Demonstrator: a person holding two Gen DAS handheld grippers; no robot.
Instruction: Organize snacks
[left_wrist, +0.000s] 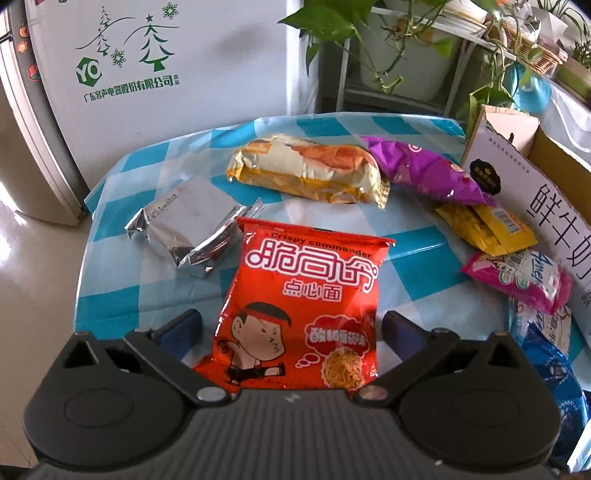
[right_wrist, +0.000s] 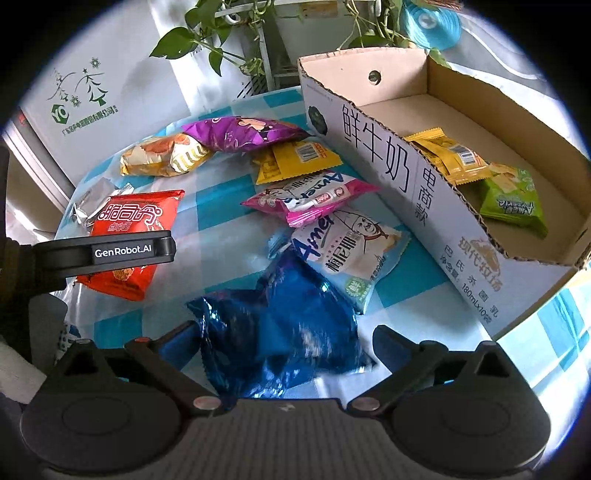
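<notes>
Left claw (left_wrist: 291, 325) spread around the red noodle-snack packet (left_wrist: 299, 306) at 6 o'clock on the counter (left_wrist: 417, 254); pinch mid-bag gently. Right claw (right_wrist: 284, 339) spread around the blue packet (right_wrist: 280, 332); carton (right_wrist: 388, 173) at 2 o'clock.

— What sort of place am I steering through here?

— A home, from what I see. There's a white fridge with green Christmas-tree artwork (left_wrist: 147, 74) standing on a glossy beige tiled floor (left_wrist: 26, 258).

— Anything else domestic?

— A small table under a blue-and-white checked plastic cloth (left_wrist: 424, 254), trailing green pothos plants on a white metal rack (left_wrist: 369, 44), and a cut-down cardboard milk carton box (right_wrist: 388, 162) reused as a bin.
</notes>
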